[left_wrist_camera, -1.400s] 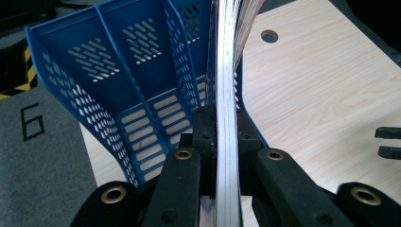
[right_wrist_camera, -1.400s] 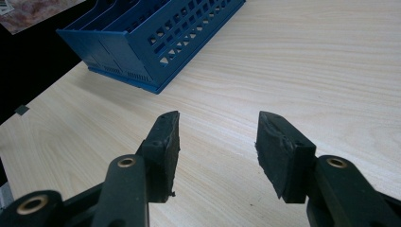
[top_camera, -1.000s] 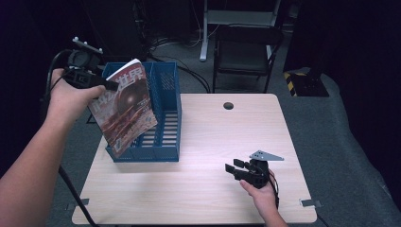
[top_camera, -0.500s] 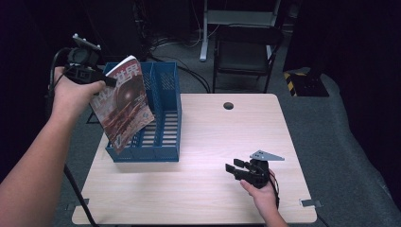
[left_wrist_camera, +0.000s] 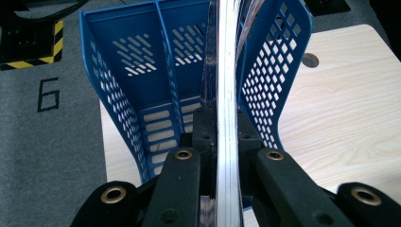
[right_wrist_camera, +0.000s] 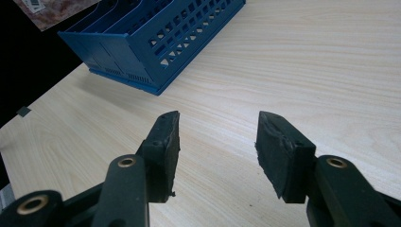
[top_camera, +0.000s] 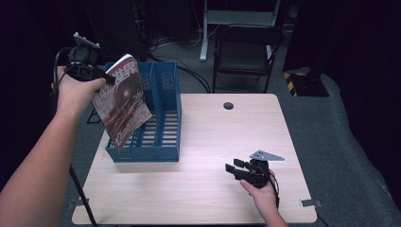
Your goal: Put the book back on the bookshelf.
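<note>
The left gripper (top_camera: 109,79) fingers clamp a magazine (top_camera: 124,101) by its upper edge, above the left side of the blue file rack (top_camera: 161,142); its long axis slants down toward the rack's slots. The right gripper (right_wrist_camera: 217,142), fingers apart and empty, rests on the desk (top_camera: 213,142) well right of the rack

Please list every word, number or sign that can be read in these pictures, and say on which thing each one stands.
"6": painted in black on the grey floor, left of the blue file rack.
"世界": large white characters along the top of the magazine cover, which the left gripper holds; the smaller print there is too blurred to read.
Barcode label on the magazine's back corner, in the right gripper view: too small to read.
</note>
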`<state>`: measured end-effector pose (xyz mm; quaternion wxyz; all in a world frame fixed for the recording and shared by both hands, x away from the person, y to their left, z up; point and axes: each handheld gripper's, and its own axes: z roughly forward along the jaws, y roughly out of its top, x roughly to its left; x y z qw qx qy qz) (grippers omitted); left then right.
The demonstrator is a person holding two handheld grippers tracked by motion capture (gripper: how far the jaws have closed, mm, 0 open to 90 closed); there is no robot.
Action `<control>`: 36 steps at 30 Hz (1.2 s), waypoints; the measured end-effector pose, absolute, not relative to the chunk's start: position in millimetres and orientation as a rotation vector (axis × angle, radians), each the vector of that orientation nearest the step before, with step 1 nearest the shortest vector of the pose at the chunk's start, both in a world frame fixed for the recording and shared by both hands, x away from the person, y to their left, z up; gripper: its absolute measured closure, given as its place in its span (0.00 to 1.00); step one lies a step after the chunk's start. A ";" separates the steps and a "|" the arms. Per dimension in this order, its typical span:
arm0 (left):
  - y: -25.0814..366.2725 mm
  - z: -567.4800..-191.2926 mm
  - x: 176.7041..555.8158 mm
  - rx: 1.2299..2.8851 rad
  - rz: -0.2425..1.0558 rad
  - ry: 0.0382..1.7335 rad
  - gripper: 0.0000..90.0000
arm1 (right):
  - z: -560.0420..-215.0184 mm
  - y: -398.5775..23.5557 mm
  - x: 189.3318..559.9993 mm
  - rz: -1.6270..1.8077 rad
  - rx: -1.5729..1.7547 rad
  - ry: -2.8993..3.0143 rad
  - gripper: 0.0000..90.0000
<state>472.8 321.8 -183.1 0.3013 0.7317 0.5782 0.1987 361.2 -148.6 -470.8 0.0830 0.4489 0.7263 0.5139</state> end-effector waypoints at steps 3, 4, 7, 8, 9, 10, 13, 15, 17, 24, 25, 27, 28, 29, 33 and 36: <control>321.4 -183.2 476.5 1.935 0.531 1.548 0.93 | -470.9 -148.4 361.3 1.533 1.341 2.170 0.55; 321.0 -183.5 477.5 1.927 0.537 1.553 0.93 | -470.8 -148.5 361.2 1.533 1.341 2.170 0.55; 319.5 -184.3 480.2 1.910 0.532 1.571 0.93 | -470.8 -148.7 361.4 1.533 1.342 2.168 0.55; 319.4 -184.8 481.4 1.906 0.538 1.568 0.93 | -470.9 -148.8 361.6 1.532 1.341 2.168 0.55; 318.8 -185.0 482.1 1.904 0.541 1.573 0.93 | -470.9 -149.0 361.7 1.532 1.340 2.170 0.55; 318.5 -185.0 482.9 1.903 0.539 1.574 0.93 | -470.8 -149.1 361.6 1.533 1.340 2.170 0.55; 316.8 -185.5 484.6 1.895 0.548 1.581 0.93 | -470.9 -148.9 361.4 1.534 1.340 2.167 0.55; 315.8 -185.6 485.9 1.897 0.548 1.581 0.93 | -470.9 -148.9 361.4 1.535 1.339 2.168 0.55; 314.3 -186.2 487.4 1.883 0.561 1.583 0.93 | -470.9 -148.9 361.3 1.535 1.337 2.169 0.55; 310.2 -189.6 492.8 1.873 0.571 1.588 0.93 | -470.2 -149.1 360.6 1.540 1.337 2.173 0.55; 309.7 -189.8 493.0 1.873 0.566 1.590 0.93 | -470.3 -149.6 360.9 1.540 1.331 2.174 0.55; 309.2 -190.2 494.0 1.871 0.574 1.592 0.93 | -470.2 -149.9 360.9 1.538 1.337 2.170 0.55; 309.0 -190.5 494.6 1.868 0.574 1.593 0.93 | -470.3 -149.9 361.0 1.538 1.336 2.170 0.55; 309.0 -190.7 495.1 1.868 0.575 1.594 0.93 | -470.3 -149.9 361.1 1.537 1.335 2.171 0.55; 308.7 -191.6 497.3 1.859 0.573 1.606 0.93 | -470.4 -148.6 360.9 1.541 1.333 2.171 0.55; 308.7 -192.2 498.1 1.855 0.571 1.618 0.93 | -470.5 -148.6 360.9 1.538 1.334 2.173 0.55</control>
